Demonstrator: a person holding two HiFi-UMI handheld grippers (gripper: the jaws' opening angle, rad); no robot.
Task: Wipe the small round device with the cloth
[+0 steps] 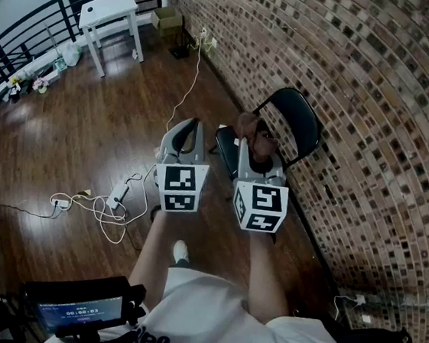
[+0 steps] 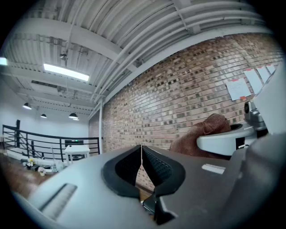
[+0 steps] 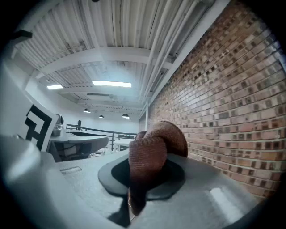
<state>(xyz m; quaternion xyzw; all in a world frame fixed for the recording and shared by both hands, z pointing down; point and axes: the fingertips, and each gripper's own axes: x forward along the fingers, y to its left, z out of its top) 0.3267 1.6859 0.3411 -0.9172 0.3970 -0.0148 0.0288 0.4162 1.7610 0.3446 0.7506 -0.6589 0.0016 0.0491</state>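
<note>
Far left, on the wood floor (image 1: 58, 126), there's a power strip (image 1: 118, 193) with loose cables (image 1: 80, 204) trailing close to where we stand. That's trip hazard number one if we step forward without looking.

Next over, our left tongs (image 2: 141, 161) are pinched fully together with nothing in them, held level. Just right of them, the right tongs (image 3: 140, 174) are clamped on the brown cloth (image 3: 156, 143), which bunches over the tips in a fat wad. Both point toward the black chair (image 1: 294, 114) against the brick wall (image 1: 375, 108) on the right.

Honest bit: we can't spot the small round device in any view. If it's on the chair seat, it's hidden behind the tongs.

So our worries:
- We go in blind and knock it off, since the closed, empty left tongs aren't steadying anything.
- The hard tips scrape it, because the cloth is bunched rather than spread.
- The wad slips out mid-wipe.
</note>
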